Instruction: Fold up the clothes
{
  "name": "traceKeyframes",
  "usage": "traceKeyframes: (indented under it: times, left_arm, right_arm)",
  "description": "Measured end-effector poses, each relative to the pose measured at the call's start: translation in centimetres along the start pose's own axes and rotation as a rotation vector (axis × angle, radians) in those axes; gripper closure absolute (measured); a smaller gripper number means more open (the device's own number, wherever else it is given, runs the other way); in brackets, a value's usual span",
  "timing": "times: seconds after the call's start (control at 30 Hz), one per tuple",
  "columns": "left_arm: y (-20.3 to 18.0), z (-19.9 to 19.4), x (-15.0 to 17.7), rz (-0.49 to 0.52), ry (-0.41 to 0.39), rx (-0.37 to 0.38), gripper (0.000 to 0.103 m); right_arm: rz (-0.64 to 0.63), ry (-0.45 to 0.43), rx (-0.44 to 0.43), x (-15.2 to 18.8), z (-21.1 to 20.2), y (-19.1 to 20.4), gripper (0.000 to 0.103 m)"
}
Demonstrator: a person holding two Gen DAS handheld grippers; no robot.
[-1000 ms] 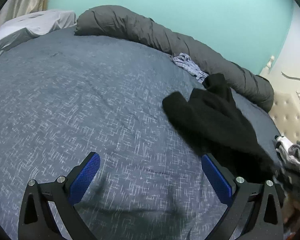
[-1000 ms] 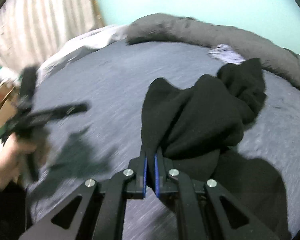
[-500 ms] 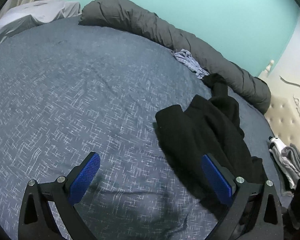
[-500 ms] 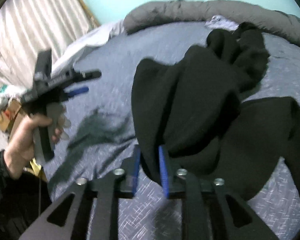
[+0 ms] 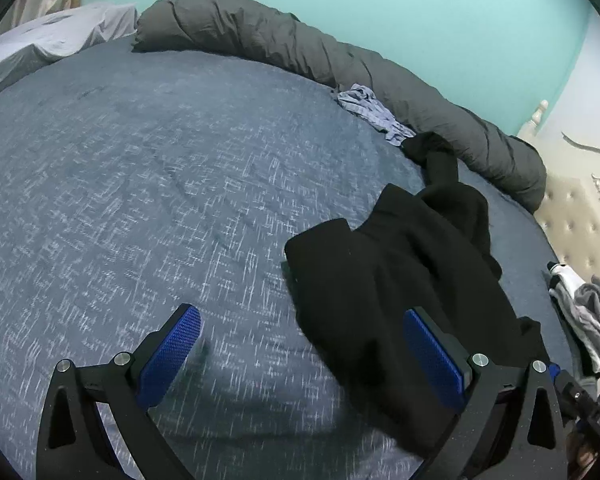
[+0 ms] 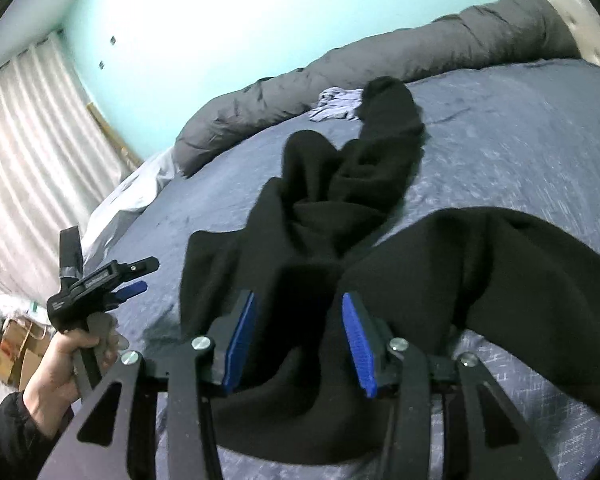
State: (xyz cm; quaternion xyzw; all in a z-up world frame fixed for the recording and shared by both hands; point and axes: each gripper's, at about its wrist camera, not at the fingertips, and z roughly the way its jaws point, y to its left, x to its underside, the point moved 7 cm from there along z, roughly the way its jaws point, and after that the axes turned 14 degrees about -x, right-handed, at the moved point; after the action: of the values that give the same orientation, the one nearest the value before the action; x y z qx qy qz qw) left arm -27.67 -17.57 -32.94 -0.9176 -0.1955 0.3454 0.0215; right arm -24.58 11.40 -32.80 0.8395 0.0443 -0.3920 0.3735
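— What are the tools doing?
— The right gripper (image 6: 296,340) is opening, its blue pads apart with black cloth bunched between them; the left gripper (image 5: 300,356) spreads wide over the bed (image 5: 140,200), holding nothing.
— And the garment?
— The black garment (image 5: 400,272) lies crumpled on the blue bedspread, one sleeve reaching toward the rolled grey duvet (image 5: 300,48).
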Motion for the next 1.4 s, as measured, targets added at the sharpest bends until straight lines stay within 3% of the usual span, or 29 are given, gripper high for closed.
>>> traceKeyframes:
  times: [0.2,0.53,0.63,0.7,1.0,1.2,1.3,1.4]
  left_arm:
    - [-0.8,1.8,-0.4,-0.032,0.036,0.025,0.000]
    - [-3.4,3.9,0.5,0.020,0.087,0.046,0.002]
    - [-3.5,4.0,0.7,0.025,0.098,0.051,0.020]
    - [-3.8,4.0,0.9,0.037,0.103,0.060,0.037]
    - [-3.1,2.3,0.8,0.066,0.071,0.071,0.081]
    - [0.9,0.2,0.7,0.003,0.047,0.044,0.091]
    - [3.1,-0.9,0.7,-0.046,0.038,0.006,0.102]
    - [5.5,-1.9,1.0,-0.073,0.029,-0.053,0.102]
  right_arm:
    - [0.032,-0.008,0.001,0.5,0.6,-1.3,0.057]
    - [0.071,-0.017,-0.022,0.2,0.6,-2.8,0.055]
    - [0.072,-0.019,-0.030,0.0,0.7,-2.9,0.054]
    - [0.071,-0.016,-0.031,0.0,0.9,-3.0,0.054]
    - [0.094,-0.025,-0.030,-0.4,1.0,-3.7,0.054]
    - [0.108,-0.040,-0.037,-0.8,0.8,-3.7,0.054]
    - [0.111,-0.042,-0.037,-0.9,0.7,-3.8,0.054]
    - [0.119,-0.047,-0.041,-1.0,0.6,-3.9,0.053]
